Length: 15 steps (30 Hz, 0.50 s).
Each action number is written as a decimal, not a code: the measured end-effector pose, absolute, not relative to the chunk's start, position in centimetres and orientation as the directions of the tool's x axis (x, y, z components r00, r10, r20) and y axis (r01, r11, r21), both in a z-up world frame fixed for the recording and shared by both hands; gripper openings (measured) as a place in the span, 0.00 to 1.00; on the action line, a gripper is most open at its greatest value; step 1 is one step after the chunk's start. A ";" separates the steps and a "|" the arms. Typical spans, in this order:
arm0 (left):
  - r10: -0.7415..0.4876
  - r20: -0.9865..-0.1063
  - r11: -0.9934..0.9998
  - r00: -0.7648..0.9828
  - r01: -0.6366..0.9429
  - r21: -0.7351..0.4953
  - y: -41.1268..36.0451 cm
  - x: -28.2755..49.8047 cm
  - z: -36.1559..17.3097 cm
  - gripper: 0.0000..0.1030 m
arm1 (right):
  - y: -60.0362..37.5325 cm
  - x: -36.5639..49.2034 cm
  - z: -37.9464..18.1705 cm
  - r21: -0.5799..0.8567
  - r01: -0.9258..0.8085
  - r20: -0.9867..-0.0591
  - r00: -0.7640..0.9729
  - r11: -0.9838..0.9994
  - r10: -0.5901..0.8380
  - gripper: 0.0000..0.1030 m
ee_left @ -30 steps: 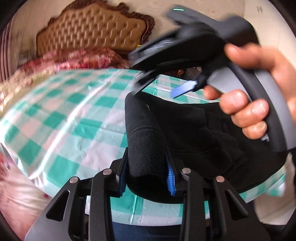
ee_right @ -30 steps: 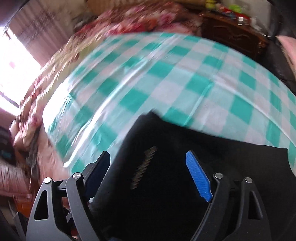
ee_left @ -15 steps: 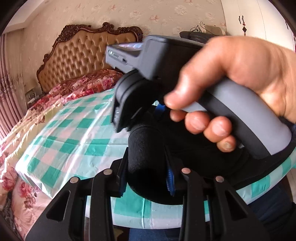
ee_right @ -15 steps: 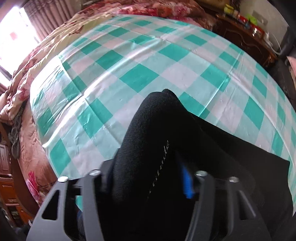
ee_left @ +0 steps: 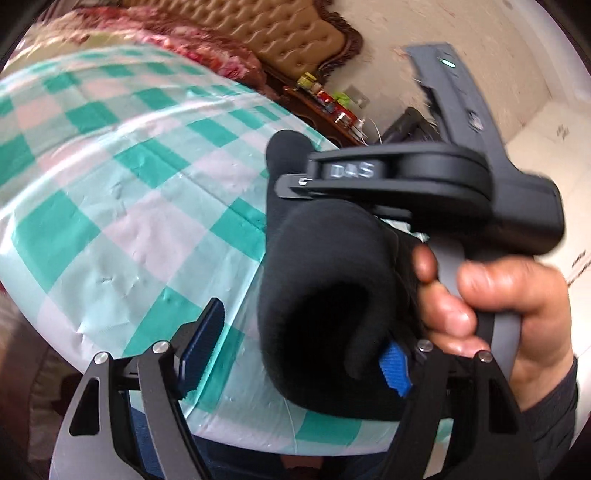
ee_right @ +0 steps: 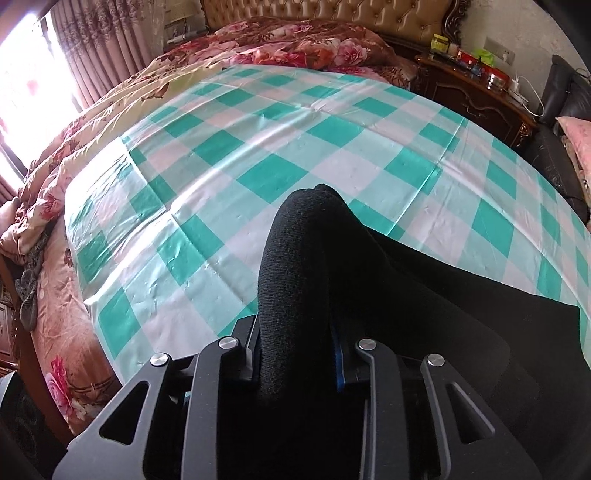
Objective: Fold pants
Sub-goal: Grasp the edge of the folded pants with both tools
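Note:
The black pants (ee_right: 424,295) lie near the front edge of a checked cloth (ee_right: 258,177). My right gripper (ee_right: 295,354) pinches a raised fold of them; its jaws are closing and both pads press the fabric. In the left wrist view a rolled fold of the pants (ee_left: 325,266) stands between the opening jaws of my left gripper (ee_left: 299,350). It leans on the right blue pad (ee_left: 395,365), while the left pad (ee_left: 201,343) stands clear of it. A hand (ee_left: 498,306) holds the right gripper's handle just beyond that fold.
The green-and-white checked cloth (ee_left: 110,221) covers a bed. A floral quilt (ee_right: 295,40) and a tufted headboard (ee_right: 332,11) lie beyond it. A dark wooden nightstand (ee_right: 472,88) with small items stands at the back right, beside a dark sofa (ee_right: 561,96). Curtains (ee_right: 92,48) hang on the left.
My left jaws have spread off the fold they were clamping, and that gripper has rolled and sunk. My right jaws went from wide apart to clamped on a pants fold.

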<state>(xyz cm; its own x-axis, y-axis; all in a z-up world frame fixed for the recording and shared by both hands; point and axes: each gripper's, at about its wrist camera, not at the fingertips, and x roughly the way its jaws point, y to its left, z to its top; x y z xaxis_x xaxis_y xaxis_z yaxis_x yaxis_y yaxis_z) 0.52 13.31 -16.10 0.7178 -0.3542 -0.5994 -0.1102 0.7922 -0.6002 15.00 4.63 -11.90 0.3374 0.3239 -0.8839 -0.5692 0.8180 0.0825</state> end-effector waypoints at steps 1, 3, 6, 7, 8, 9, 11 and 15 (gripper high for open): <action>-0.366 -0.599 0.785 0.712 -0.109 -0.609 13.5 0.8 -16.3 0.57 | 4.6 15.0 -11.9 0.083 -0.568 -0.882 0.340 0.819 0.325 0.26; -0.389 -0.592 0.782 0.706 -0.086 -0.617 13.4 1.0 -16.3 0.43 | 4.5 14.7 -11.8 0.077 -0.565 -0.878 0.352 0.822 0.324 0.26; -0.355 -0.607 0.828 0.711 -0.061 -0.557 12.3 0.8 -15.5 0.36 | 4.3 14.4 -11.5 0.073 -0.555 -0.869 0.372 0.829 0.325 0.25; -0.349 -0.607 0.836 0.714 -0.055 -0.546 12.0 0.8 -15.4 0.34 | 4.1 14.3 -11.2 0.077 -0.550 -0.864 0.379 0.832 0.330 0.24; -0.342 -0.607 0.845 0.717 -0.048 -0.532 11.8 0.7 -15.1 0.34 | 3.9 14.2 -11.0 0.080 -0.547 -0.860 0.384 0.833 0.334 0.24; -0.334 -0.606 0.855 0.722 -0.038 -0.517 11.5 0.8 -14.7 0.33 | 3.6 14.1 -10.6 0.084 -0.542 -0.854 0.394 0.836 0.341 0.24; -0.314 -0.599 0.880 0.737 -0.011 -0.475 10.8 0.8 -13.5 0.32 | 2.7 13.9 -9.3 0.099 -0.530 -0.835 0.416 0.842 0.360 0.24; -0.271 -0.582 0.929 0.767 0.050 -0.366 8.9 0.7 -10.4 0.32 | 0.1 13.7 -6.3 0.145 -0.502 -0.792 0.458 0.853 0.404 0.24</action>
<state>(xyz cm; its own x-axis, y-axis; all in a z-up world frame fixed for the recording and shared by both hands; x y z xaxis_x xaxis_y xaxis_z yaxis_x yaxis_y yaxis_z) 0.67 8.91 -10.35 0.7669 -0.2709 -0.5818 0.0504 0.9291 -0.3663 13.72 0.14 -6.28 0.4583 0.4042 -0.7916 -0.5018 0.8527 0.1449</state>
